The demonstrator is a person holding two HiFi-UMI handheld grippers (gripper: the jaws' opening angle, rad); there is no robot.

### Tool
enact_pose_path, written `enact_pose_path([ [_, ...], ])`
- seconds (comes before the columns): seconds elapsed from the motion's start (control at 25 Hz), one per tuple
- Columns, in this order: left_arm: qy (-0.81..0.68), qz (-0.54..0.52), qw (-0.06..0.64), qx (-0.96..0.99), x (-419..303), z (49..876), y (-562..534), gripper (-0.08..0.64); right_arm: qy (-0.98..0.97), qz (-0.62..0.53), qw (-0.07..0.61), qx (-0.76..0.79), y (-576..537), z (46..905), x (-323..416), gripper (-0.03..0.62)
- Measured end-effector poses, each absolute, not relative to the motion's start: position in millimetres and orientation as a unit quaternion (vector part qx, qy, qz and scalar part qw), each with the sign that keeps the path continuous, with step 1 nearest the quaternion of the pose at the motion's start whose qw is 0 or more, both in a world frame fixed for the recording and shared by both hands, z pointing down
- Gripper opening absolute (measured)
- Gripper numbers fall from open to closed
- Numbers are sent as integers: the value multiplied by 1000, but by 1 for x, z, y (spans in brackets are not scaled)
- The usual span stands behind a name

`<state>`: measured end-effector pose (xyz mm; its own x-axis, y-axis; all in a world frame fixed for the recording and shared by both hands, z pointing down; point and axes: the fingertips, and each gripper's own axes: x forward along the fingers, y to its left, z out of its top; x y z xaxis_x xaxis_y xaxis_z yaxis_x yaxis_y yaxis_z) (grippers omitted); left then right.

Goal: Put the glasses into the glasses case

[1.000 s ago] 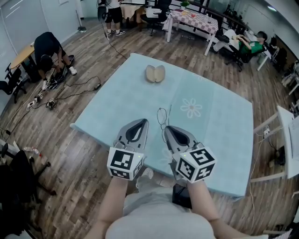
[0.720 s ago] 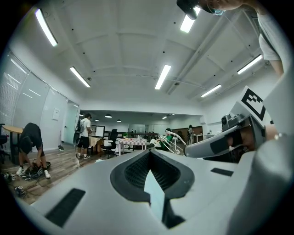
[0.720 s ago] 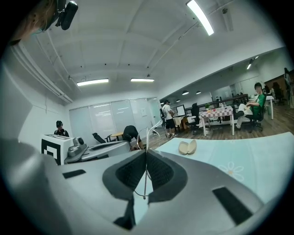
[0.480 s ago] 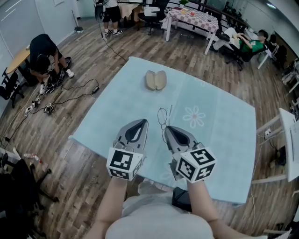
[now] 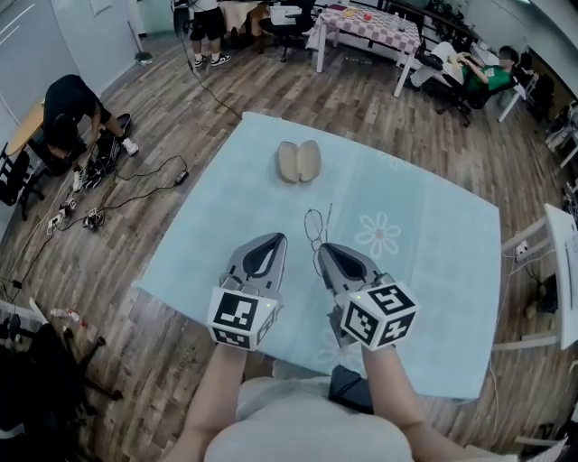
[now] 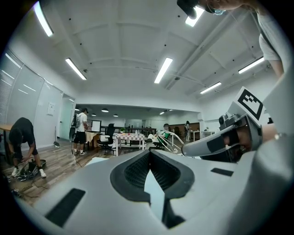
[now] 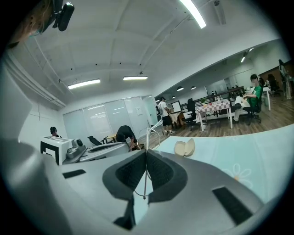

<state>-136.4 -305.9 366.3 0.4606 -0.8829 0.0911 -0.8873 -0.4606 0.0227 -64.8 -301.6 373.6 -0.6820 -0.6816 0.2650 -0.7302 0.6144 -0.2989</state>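
Note:
An open beige glasses case [image 5: 298, 161] lies on the far part of the light blue tablecloth [image 5: 226, 217]. My right gripper [image 5: 322, 248] is shut on thin wire-framed glasses [image 5: 315, 226], which stick out ahead of its tips above the cloth. In the right gripper view the wire frame [image 7: 149, 132] rises from the pinched jaws [image 7: 146, 153], with the case [image 7: 184, 147] beyond and to the right. My left gripper [image 5: 278, 237] hovers beside it, shut and empty; in the left gripper view its jaws [image 6: 149, 153] meet at the tip.
The table has a daisy print [image 5: 379, 236] right of the glasses. Its near edge [image 5: 298, 356] is under my forearms. Wood floor surrounds it, with cables and a crouching person [image 5: 68, 108] at the left, and chairs and a checked table [image 5: 370, 23] far behind.
Both grippers have moved forward over the table toward the case, the right one still carrying the glasses. Neither grip has altered.

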Motion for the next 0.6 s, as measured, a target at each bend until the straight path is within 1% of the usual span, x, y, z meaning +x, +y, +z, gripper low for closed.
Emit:
enact_pose_path([
  [0.6,-506,44,33,861,-146,371,-337,9,-890,195,62,407,-334,377,-73,12],
])
